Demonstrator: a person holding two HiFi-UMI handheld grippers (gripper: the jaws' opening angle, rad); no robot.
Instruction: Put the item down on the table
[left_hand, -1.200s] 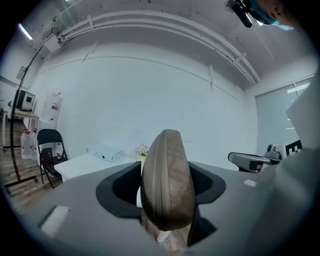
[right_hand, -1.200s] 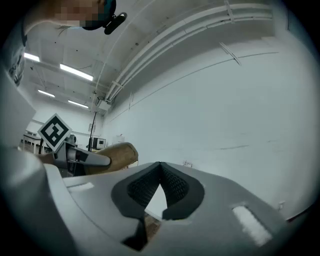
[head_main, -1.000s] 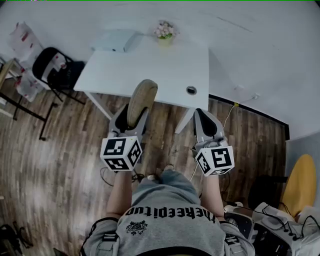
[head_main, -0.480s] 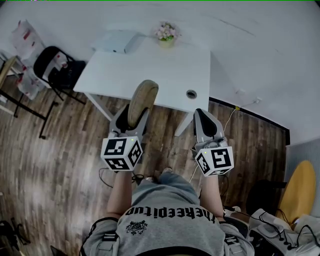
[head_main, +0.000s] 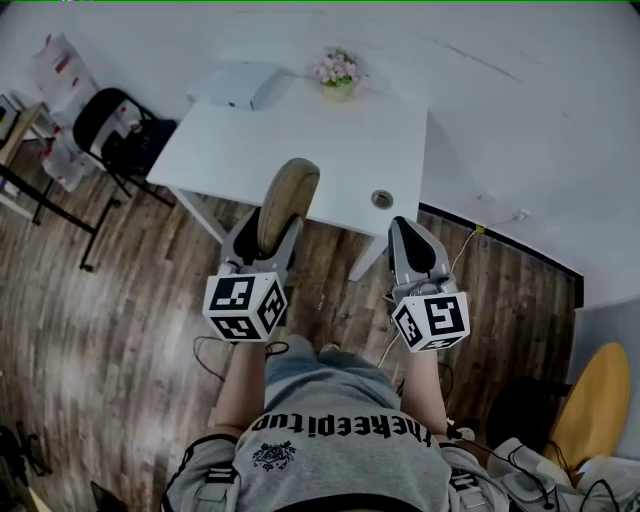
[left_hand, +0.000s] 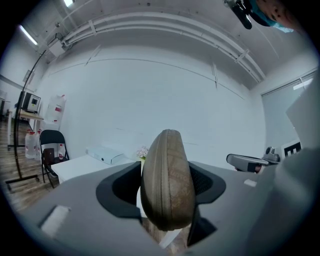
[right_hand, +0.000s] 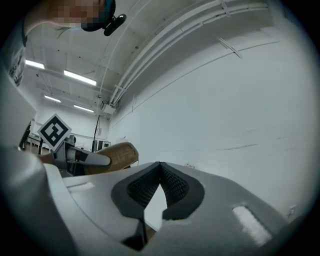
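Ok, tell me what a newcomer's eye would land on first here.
First, the brown oval case standing on edge, clamped in the left gripper, just before the white table's near edge. Next, the right gripper beside it, shut and empty. Farther off, a small pot of flowers and a flat white box sit at the table's far side.

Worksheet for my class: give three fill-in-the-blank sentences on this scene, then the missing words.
1. The left gripper clamps the oval pouch, whose colour is ___.
2. The right gripper has its jaws ___, with nothing between them.
3. On the white rectangular table, the small pot holds pink ___.
Missing words: brown; shut; flowers.
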